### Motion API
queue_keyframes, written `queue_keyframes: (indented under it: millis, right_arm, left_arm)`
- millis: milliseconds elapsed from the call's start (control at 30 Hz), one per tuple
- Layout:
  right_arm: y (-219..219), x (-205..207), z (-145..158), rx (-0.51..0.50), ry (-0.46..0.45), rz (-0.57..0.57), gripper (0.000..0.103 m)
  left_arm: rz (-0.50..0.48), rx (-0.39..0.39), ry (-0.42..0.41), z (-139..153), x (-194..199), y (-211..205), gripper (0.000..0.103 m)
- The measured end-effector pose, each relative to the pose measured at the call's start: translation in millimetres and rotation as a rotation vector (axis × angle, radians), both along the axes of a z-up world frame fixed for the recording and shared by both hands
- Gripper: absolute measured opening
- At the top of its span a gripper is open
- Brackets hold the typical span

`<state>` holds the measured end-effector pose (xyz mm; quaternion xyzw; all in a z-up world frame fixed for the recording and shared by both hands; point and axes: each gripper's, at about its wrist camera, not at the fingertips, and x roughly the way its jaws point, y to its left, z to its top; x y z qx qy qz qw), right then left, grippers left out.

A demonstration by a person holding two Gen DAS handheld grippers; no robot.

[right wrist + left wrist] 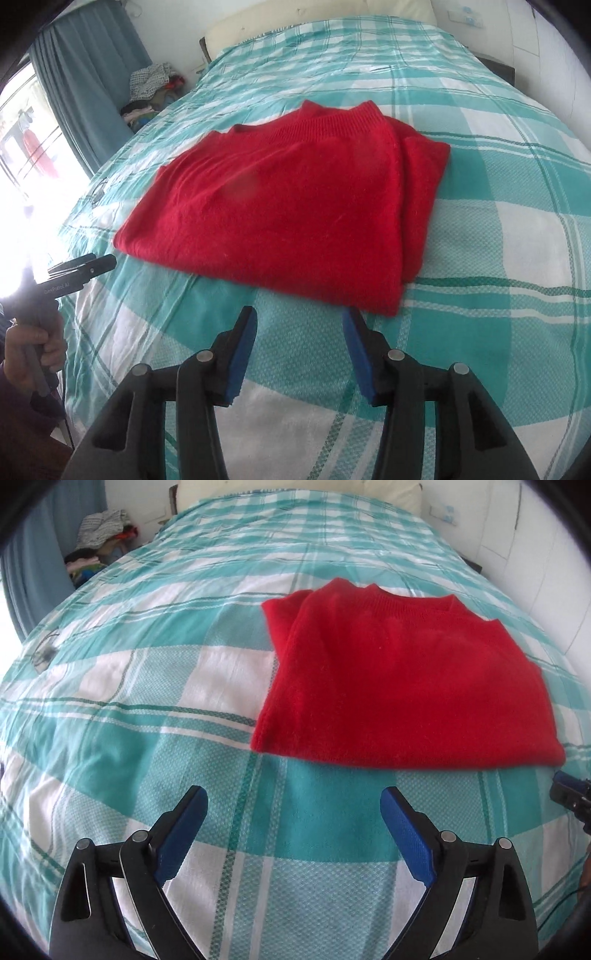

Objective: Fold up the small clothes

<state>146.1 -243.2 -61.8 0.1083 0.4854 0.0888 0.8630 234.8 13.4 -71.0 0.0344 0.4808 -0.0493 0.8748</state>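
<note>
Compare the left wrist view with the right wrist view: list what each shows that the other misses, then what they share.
Only the left wrist view: the left gripper head-on, jaws wide apart and empty, and a small dark object on the bedspread.

Only the right wrist view: the bright window, the hand holding the left gripper, and the right gripper, open and empty.

Both: the folded red sweater on the checked bedspread, and the clothes pile beside the bed.

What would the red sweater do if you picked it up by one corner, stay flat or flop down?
The red sweater would probably flop: it is soft, fuzzy knit, lying limp on the bed. Its folds would likely fall open, since loose layers show along one side. It probably would not slip easily, because the fuzzy knit should catch on the pads.
</note>
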Motion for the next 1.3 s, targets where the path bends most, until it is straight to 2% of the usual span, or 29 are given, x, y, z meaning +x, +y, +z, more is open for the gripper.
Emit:
queue_keyframes:
  millis: [167,333,500,733,1133,1300]
  right_arm:
    - [-0.7,-8.5,-22.2,0.015,-0.049,0.032,0.055]
    - [12.9,-15.2,-27.6,-0.025,-0.118,0.091,0.075]
    - [18.5,-13.2,-30.1,-0.036,-0.119,0.117,0.083]
    - [17.2,-13.2,-30.9,-0.009,-0.128,0.119,0.085]
    - [7.7,-17.8,-31.0,0.066,-0.156,0.111,0.086]
    - [9.2,-17.0,-30.6,0.064,-0.158,0.112,0.086]
  left_arm:
    - [0.010,0.035,0.004,-21.1,-1.5,-1.7,0.099]
    - [0.023,0.041,-0.010,-27.5,-3.1,-0.3,0.103]
    - [0.025,0.053,-0.030,-31.3,-4.5,-2.7,0.103]
    - [0.030,0.022,-0.027,-37.0,-1.5,0.4,0.103]
    - [0.038,0.029,-0.058,-41.1,-2.3,-3.5,0.103]
    - [0.038,0.025,-0.057,-40.6,-1.9,-3.0,0.103]
